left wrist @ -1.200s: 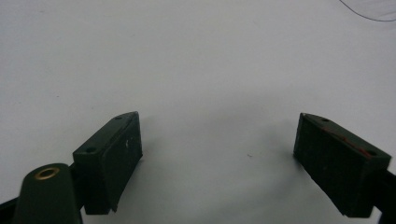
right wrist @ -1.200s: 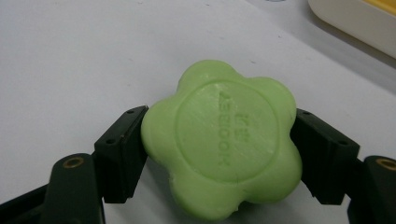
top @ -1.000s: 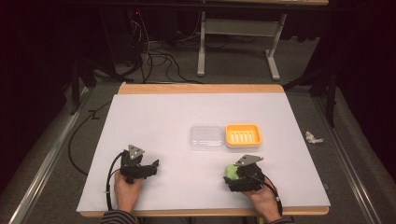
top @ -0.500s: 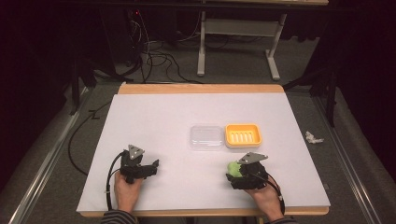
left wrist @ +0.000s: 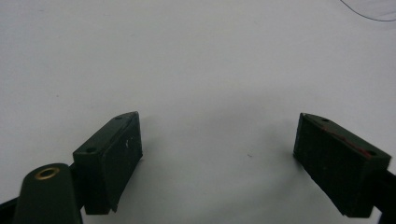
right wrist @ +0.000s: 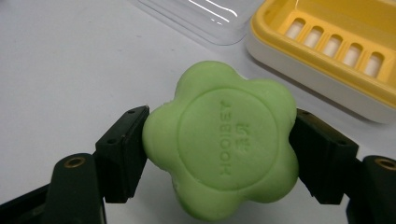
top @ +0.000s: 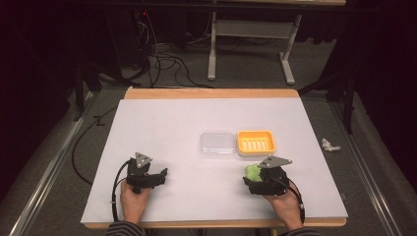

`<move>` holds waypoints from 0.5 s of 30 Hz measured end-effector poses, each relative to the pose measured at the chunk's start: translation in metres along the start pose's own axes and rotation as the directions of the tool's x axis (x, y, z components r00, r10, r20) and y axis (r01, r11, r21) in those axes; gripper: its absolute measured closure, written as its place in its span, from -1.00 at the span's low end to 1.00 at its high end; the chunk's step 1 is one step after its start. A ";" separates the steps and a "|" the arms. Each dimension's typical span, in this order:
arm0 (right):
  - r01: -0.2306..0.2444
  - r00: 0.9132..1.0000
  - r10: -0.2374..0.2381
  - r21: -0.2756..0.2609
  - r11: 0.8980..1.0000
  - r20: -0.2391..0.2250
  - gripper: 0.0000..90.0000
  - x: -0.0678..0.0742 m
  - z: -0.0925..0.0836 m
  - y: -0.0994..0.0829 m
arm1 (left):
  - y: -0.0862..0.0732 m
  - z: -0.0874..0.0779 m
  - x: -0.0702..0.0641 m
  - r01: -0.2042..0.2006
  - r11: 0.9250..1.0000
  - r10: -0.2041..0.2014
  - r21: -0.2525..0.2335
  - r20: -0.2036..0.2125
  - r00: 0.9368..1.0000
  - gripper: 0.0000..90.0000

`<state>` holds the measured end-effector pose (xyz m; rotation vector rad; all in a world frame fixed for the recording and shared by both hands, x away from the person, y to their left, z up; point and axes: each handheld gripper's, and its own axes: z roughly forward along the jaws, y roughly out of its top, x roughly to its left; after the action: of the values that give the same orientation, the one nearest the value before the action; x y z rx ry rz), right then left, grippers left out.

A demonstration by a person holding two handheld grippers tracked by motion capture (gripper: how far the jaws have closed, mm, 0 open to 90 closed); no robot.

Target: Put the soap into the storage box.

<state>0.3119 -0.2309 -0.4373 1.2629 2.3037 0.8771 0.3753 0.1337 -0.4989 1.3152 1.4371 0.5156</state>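
A green flower-shaped soap point(right wrist: 223, 143) is clamped between the two black jaws of my right gripper point(right wrist: 219, 149), a little above the white table. From above, the right gripper point(top: 252, 177) with the green soap point(top: 252, 171) sits near the table's front right, just in front of the yellow soap dish point(top: 255, 142). That yellow dish point(right wrist: 327, 51) has a slotted floor and holds nothing. My left gripper point(top: 163, 173) rests near the front left, and in its own view the left gripper point(left wrist: 219, 158) stands open over bare table.
A clear plastic lid point(top: 217, 144) lies right beside the yellow dish, on its left. The clear lid point(right wrist: 205, 18) also lies beyond the soap. A crumpled white scrap point(top: 329, 145) lies off the table's right edge. The white table point(top: 172, 123) stretches wide between and behind the grippers.
The right gripper has risen slightly with the green soap in it and edged toward the yellow dish. The left gripper has kept still.
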 end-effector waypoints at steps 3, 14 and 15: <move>-0.001 1.000 0.001 -0.012 1.000 0.007 -0.40 -0.004 -0.003 0.001 | 0.000 0.000 0.000 -0.001 1.000 0.001 -0.001 -0.003 1.000 -0.65; -0.041 0.999 0.041 -0.030 0.999 0.015 -0.40 -0.014 -0.010 0.004 | 0.000 0.000 0.000 -0.002 1.000 0.002 -0.003 -0.003 1.000 -0.65; -0.049 0.999 0.050 -0.033 0.998 0.015 -0.40 -0.015 -0.011 0.005 | 0.000 0.000 0.000 0.000 1.000 0.000 -0.002 -0.001 1.000 -0.65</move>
<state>0.3168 -0.2457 -0.4256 1.3132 2.2457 0.9144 0.3752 0.1335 -0.4989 1.3138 1.4370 0.5181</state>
